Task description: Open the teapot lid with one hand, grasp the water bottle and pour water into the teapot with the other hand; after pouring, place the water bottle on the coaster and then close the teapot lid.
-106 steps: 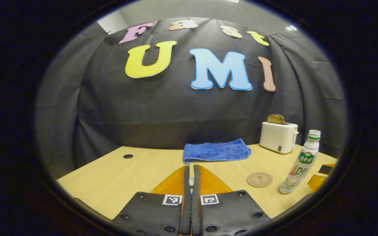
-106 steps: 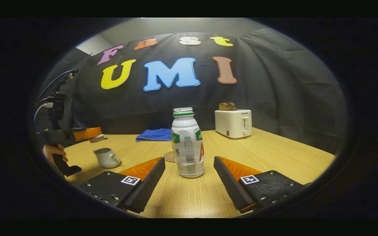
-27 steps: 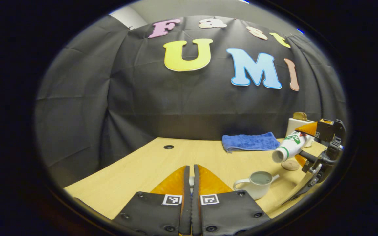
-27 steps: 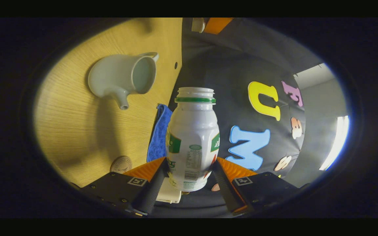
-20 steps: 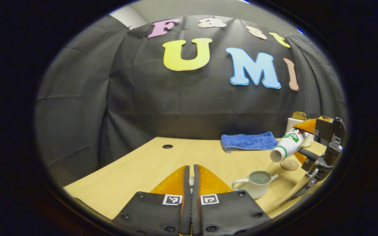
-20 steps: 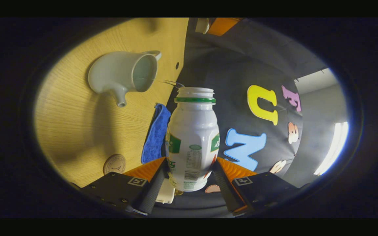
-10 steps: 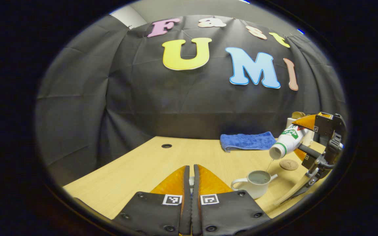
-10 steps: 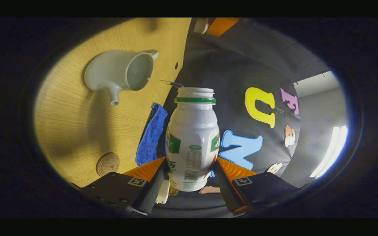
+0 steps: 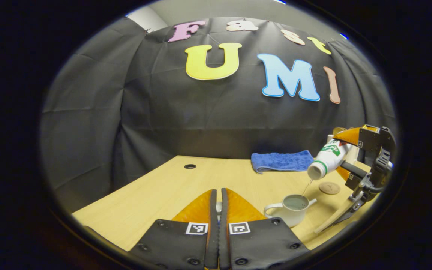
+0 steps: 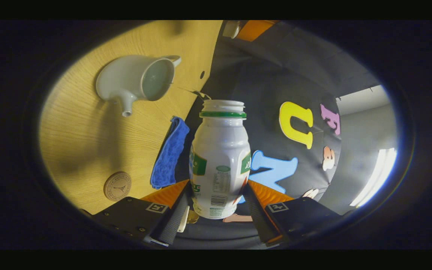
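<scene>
The right tool (image 10: 218,195) grips one water bottle (image 10: 220,157), tipped, a thin stream falling into one lidless teapot (image 9: 291,210) on the tabletop (image 9: 156,191); the left tool (image 9: 218,202) is clenched, something pale barely visible between its fingers; one coaster (image 9: 329,188), one blue towel (image 9: 281,161) beyond.

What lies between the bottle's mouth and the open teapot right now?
In the left gripper view, a thin stream of water runs from the tilted water bottle into the teapot.
</scene>
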The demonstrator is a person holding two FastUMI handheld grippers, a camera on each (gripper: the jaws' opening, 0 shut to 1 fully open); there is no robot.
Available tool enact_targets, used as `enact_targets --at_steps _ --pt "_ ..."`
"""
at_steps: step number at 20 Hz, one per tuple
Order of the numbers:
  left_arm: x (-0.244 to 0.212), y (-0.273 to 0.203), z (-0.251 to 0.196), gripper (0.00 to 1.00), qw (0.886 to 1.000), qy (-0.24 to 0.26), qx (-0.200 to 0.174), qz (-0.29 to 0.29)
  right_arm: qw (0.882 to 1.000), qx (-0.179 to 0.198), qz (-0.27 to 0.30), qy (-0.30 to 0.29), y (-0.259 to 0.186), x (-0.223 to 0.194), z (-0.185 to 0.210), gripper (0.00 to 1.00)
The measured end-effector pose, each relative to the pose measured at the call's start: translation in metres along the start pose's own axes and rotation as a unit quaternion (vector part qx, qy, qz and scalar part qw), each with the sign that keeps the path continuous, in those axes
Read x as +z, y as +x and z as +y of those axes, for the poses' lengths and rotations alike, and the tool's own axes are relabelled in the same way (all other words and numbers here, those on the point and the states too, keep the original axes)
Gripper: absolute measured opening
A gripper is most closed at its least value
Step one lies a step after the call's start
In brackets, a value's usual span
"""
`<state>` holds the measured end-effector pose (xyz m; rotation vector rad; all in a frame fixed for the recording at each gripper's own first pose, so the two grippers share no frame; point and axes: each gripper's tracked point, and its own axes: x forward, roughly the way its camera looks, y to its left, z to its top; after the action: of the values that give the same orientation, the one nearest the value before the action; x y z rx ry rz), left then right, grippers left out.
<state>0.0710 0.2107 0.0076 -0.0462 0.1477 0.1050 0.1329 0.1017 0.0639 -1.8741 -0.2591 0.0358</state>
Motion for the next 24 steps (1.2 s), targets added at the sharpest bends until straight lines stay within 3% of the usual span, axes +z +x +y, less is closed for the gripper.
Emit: enact_targets --at_steps 5,6,10,11,13,14,21,23,24 --pt "0.0 -0.001 0.0 0.06 1.0 -0.001 -0.003 0.002 1.0 -0.004 0.0 -0.009 0.002 -0.001 -0.006 0.81" --pt "0.0 -0.002 -0.001 0.02 1.0 -0.001 -0.003 0.002 1.0 -0.005 -0.001 -0.01 0.002 -0.002 -0.006 0.8" --pt "0.002 -0.002 0.0 0.11 1.0 0.0 -0.003 0.001 1.0 -0.007 -0.006 -0.019 0.003 0.0 -0.009 0.81" --pt "0.002 -0.002 0.0 0.11 1.0 0.0 -0.003 0.001 1.0 -0.008 -0.007 -0.021 0.002 0.001 -0.01 0.77" --pt "0.002 -0.001 0.0 0.11 1.0 0.0 -0.003 0.001 1.0 -0.01 -0.009 -0.025 0.003 0.001 -0.011 0.81" --pt "0.002 -0.002 0.0 0.06 1.0 -0.001 -0.003 0.001 1.0 -0.008 -0.01 -0.027 0.004 0.002 -0.011 0.81" --pt "0.001 -0.002 0.0 0.11 1.0 -0.001 -0.004 0.004 0.999 -0.01 -0.017 -0.046 0.005 0.004 -0.015 0.77" --pt "-0.001 0.0 -0.001 0.11 1.0 -0.002 -0.005 0.006 0.998 -0.009 -0.019 -0.052 0.005 0.004 -0.016 0.81" --pt "-0.002 0.0 0.0 0.06 1.0 -0.002 -0.005 0.006 0.998 -0.009 -0.02 -0.055 0.005 0.005 -0.016 0.8"
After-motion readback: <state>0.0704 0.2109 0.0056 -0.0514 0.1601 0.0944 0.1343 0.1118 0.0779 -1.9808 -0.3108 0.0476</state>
